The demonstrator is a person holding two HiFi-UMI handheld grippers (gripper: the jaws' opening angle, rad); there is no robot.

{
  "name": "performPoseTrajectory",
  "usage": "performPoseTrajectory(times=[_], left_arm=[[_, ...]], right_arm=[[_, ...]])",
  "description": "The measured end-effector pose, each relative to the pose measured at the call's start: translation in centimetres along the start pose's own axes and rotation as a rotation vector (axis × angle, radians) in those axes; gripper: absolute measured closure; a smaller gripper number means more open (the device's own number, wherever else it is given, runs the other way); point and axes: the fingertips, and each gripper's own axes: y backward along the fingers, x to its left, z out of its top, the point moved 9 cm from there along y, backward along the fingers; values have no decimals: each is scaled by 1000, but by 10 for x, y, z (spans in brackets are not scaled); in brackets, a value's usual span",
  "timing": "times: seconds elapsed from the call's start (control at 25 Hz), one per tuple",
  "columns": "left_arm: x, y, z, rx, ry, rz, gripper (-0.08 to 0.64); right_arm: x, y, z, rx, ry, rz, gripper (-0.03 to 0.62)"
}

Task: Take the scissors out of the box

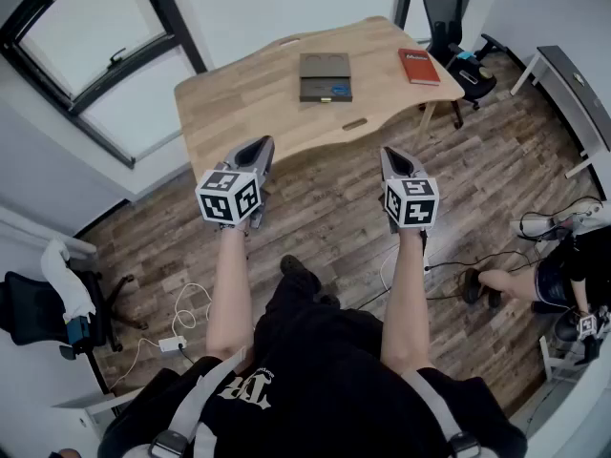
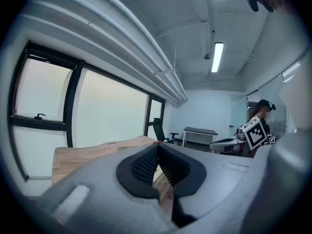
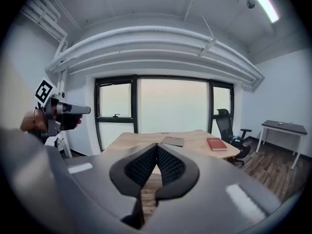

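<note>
The left gripper (image 1: 256,145) and right gripper (image 1: 392,153), both closed on nothing, hang well short of the box (image 1: 326,76), ready to approach; the scissors are perhaps inside.

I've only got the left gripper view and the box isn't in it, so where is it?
Observer: In the head view, the dark box lies flat near the middle of the wooden table.
Operator: Anything beside it?
Observer: A red book lies to its right, apart from it.
Operator: And the other gripper's jaws?
Observer: The right gripper has its jaws shut on nothing, short of the table's edge.
</note>
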Motion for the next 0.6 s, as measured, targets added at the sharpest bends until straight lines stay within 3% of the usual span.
performPoseTrajectory(times=[0.6], left_arm=[[-15, 1, -12, 17, 20, 0, 561]], right_arm=[[0, 10, -20, 42, -13, 2, 588]])
